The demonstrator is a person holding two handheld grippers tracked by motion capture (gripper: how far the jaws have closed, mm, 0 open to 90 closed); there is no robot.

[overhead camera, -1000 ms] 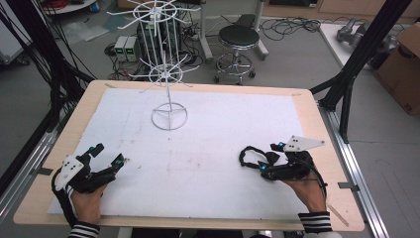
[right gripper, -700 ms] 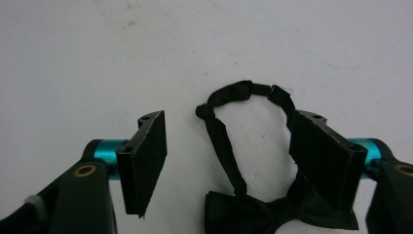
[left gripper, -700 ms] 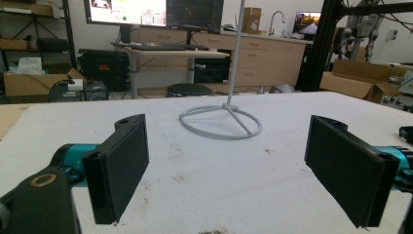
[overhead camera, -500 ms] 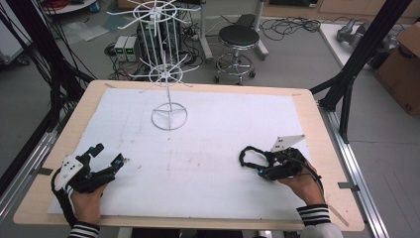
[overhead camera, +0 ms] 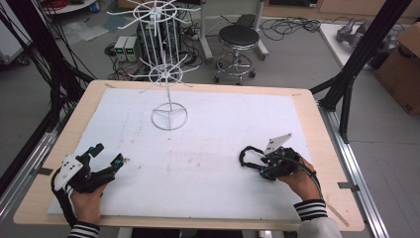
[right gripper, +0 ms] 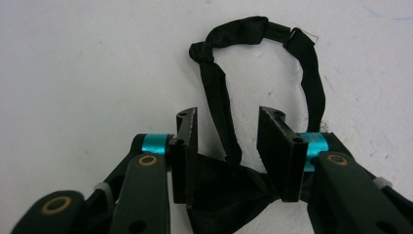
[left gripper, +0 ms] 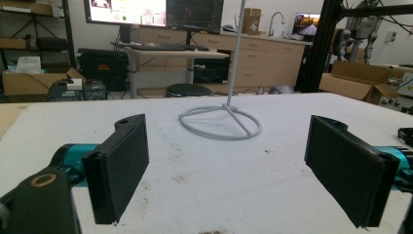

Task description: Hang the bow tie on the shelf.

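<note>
A: Where do things stand with the bow tie (right gripper: 229,195)?

B: It lies flat on the white desk (overhead camera: 213,163), right under the right hand-held gripper (right gripper: 229,134). The bow sits between and just behind the two jaws, and its strap (right gripper: 263,29) loops out ahead of them on the cloth. In the high view the tie (overhead camera: 249,157) shows at that gripper's tip (overhead camera: 262,166).

A: Has the gripper got hold of it?

B: Not as far as I can see. The jaws stand part-way apart, with one run of the strap passing up through the gap and touching neither pad clearly. I'd call it poised for a pinch, not clamped.

A: And the other hand?

B: The left hand-held gripper (left gripper: 229,180) rests low near the desk, jaws spread wide with nothing between them. Well ahead of it stands the white wire rack (left gripper: 221,122), its ring base on the desk and its pole rising.

A: So how far along is the job?

B: Early, I'd judge. The tie is on the desk and nothing hangs on the rack (overhead camera: 168,79), which stands far ahead of both grippers. What's left seems to be closing on the bow or strap, lifting it, carrying it forward and hanging it over an arm. The limp strap could slip out of a loose pinch.
</note>
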